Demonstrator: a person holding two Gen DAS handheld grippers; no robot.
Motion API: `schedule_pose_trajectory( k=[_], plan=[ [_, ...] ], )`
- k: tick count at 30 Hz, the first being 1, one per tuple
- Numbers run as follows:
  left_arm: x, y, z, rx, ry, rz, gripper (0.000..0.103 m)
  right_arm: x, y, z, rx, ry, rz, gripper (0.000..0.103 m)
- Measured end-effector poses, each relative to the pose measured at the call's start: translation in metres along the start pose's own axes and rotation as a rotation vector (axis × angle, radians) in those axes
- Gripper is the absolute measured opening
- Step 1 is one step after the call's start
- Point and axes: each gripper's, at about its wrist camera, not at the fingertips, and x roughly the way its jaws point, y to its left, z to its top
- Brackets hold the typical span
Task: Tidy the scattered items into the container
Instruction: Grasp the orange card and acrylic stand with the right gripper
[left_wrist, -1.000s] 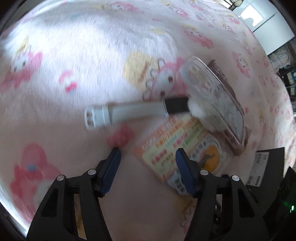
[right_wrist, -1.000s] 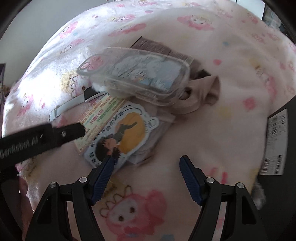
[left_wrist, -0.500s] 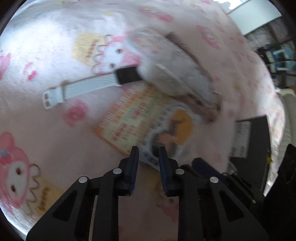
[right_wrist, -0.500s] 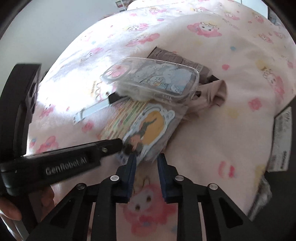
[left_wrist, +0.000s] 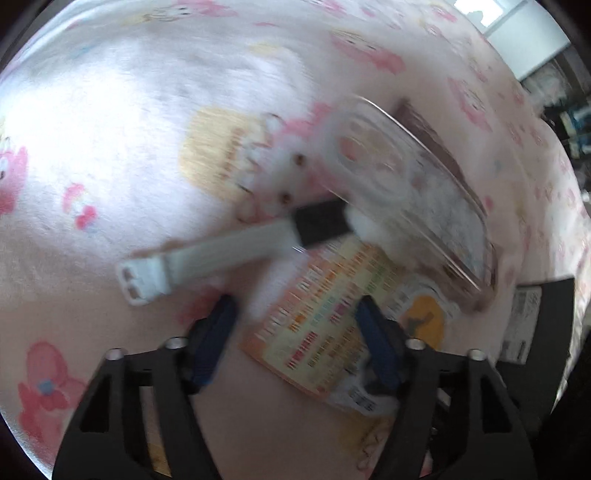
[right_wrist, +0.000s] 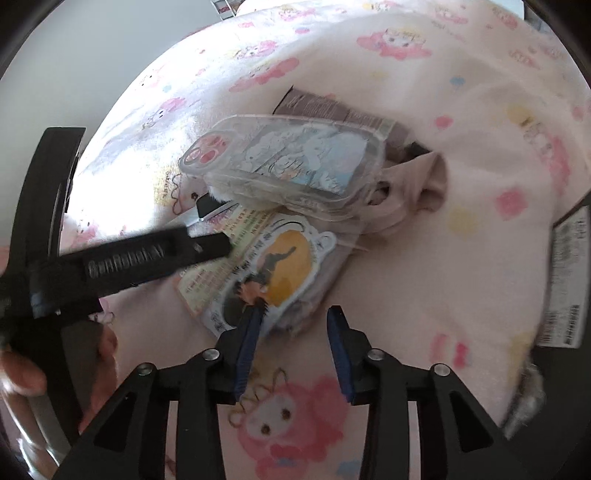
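- A pink cartoon-print blanket (right_wrist: 424, 266) covers the bed.
- My left fingers (left_wrist: 295, 328) have just spread, released, over the card (left_wrist: 325, 317).
- My right fingers (right_wrist: 293, 332) have just parted, empty, at the sticker (right_wrist: 280, 266).
- The phone case (right_wrist: 288, 166) lies above, atop the pile.

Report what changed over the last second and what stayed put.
Both grippers snapped nearly shut, then reopened: left gripper and right gripper have just been opening, gripping nothing. Phone case, watch, sticker pack and flyer lie unmoved on the blanket.
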Motion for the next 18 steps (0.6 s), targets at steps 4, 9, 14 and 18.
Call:
schedule_pose_trajectory(
  k=[4, 9, 14, 18],
  plan=[
    [-0.002, -0.006, -0.015, 0.015, 0.048, -0.083, 0.042, -0.001, -0.002, -0.005, 0.001, -0.013, 0.037, 0.031],
    [-0.014, -0.016, -0.046, 0.028, 0.121, -0.209, 0.037, -0.030, 0.009, -0.020, -0.061, -0.074, -0.002, 0.029],
    [-0.036, -0.013, -0.059, 0.015, 0.078, -0.205, 0.037, -0.056, -0.003, -0.049, -0.015, -0.058, 0.014, 0.029],
    [-0.015, -0.003, -0.045, -0.036, 0.077, -0.150, 0.038, -0.048, -0.015, -0.043, 0.020, -0.039, -0.086, 0.031]
  ],
)
